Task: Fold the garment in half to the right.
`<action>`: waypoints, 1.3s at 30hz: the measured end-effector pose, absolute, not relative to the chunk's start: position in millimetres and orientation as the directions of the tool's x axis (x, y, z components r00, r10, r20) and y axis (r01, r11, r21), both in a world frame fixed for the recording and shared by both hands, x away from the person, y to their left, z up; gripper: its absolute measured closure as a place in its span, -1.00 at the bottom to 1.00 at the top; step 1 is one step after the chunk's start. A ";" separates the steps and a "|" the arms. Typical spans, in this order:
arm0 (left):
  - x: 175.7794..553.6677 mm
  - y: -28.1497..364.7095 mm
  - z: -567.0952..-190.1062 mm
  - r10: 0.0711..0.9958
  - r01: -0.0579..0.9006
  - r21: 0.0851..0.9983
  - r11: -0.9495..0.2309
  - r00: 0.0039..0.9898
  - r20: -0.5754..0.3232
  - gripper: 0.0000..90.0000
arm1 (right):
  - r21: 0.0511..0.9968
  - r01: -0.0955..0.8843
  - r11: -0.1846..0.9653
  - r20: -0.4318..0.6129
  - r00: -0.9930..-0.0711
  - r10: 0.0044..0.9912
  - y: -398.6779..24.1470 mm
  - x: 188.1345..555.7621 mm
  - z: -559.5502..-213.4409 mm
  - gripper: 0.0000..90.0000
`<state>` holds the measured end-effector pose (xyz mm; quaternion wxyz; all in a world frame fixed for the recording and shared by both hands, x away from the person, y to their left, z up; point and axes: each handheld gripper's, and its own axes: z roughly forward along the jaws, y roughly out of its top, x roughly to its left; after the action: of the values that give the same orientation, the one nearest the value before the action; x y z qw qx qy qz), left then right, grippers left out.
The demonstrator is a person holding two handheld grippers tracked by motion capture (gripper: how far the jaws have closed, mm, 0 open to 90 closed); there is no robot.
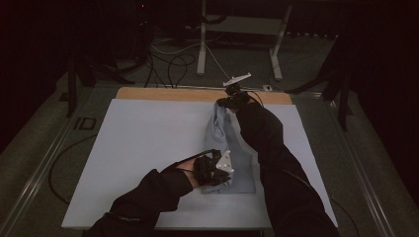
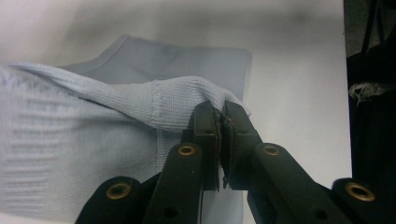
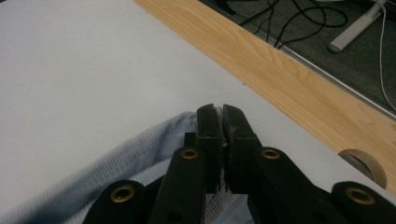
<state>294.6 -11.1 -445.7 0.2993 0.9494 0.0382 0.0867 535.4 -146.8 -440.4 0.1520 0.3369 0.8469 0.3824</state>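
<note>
A pale blue knit garment (image 1: 225,143) lies folded lengthwise on the white table cover (image 1: 148,143), right of centre. My left gripper (image 1: 217,170) is at its near end, shut on a ribbed knit edge (image 2: 177,105) that it lifts off the layer below. My right gripper (image 1: 231,98) is at the garment's far end near the wooden strip, shut on the blue cloth (image 3: 154,149), whose edge rises to the jaws. The jaws of both grippers stand pressed together, with cloth between them.
A bare wooden strip (image 1: 197,94) runs along the table's far edge. A round grey disc (image 3: 366,165) sits on the wood by my right gripper. Cables (image 1: 173,61) and white stand legs (image 1: 201,49) lie on the dark floor beyond.
</note>
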 end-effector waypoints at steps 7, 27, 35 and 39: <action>300.8 -34.6 -452.5 0.100 0.003 0.559 -0.829 0.985 0.143 0.93 | 0.744 0.459 0.486 0.007 -0.733 0.681 -151.1 540.2 -442.9 0.93; 314.3 -65.7 -472.1 0.099 0.026 0.538 -0.842 0.989 0.107 0.92 | 0.748 0.505 0.431 0.073 -0.708 0.703 -176.0 542.5 -451.2 -0.16; 313.2 -67.7 -475.2 0.062 0.015 0.537 -0.843 0.996 0.070 0.50 | 0.757 0.519 0.396 0.123 -0.709 0.694 -185.4 534.9 -454.1 -0.72; 311.3 -66.7 -472.8 0.063 0.015 0.555 -0.832 0.996 0.067 0.31 | 0.771 0.507 0.385 0.125 -0.714 0.689 -187.1 532.1 -455.2 -0.76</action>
<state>311.3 -66.7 -472.8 0.2893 0.9561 0.0205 0.0411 532.1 -187.1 -455.2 0.1084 0.3621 0.8251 0.4199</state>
